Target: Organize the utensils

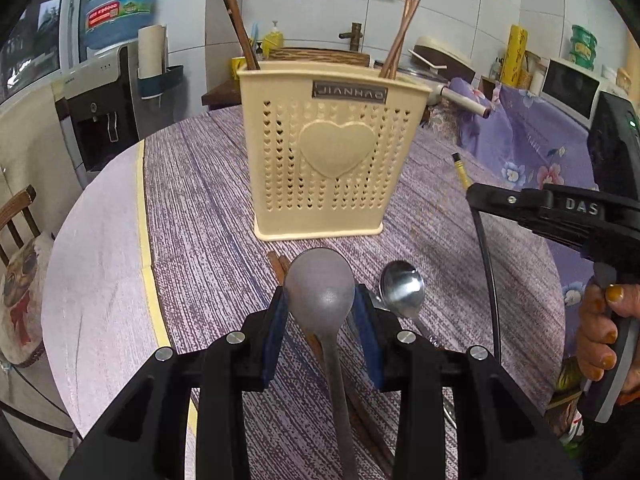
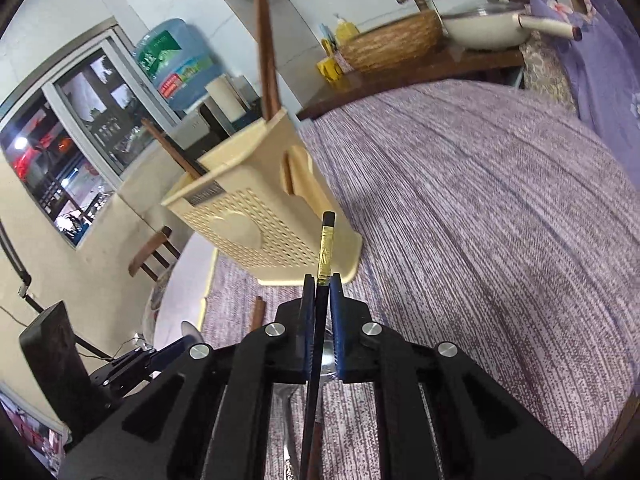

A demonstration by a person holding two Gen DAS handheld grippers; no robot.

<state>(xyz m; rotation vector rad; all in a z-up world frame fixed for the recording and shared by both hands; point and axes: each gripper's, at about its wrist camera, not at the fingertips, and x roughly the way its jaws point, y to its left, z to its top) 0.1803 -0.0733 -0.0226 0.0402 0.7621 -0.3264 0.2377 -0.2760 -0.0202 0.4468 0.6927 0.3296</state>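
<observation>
the left gripper is clenched on a grey spoon, its blue pads at both sides of the bowl, above the purple tablecloth. just beside it a shiny steel spoon lies on the cloth, and brown chopsticks lie under the grey spoon. the right gripper pinches a black chopstick with a gold band. farther in, the cream utensil holder stands upright, well in from the cloth's edges, with brown chopsticks leaning at both ends.

Cream heart-perforated holder, purple-streaked tablecloth
</observation>
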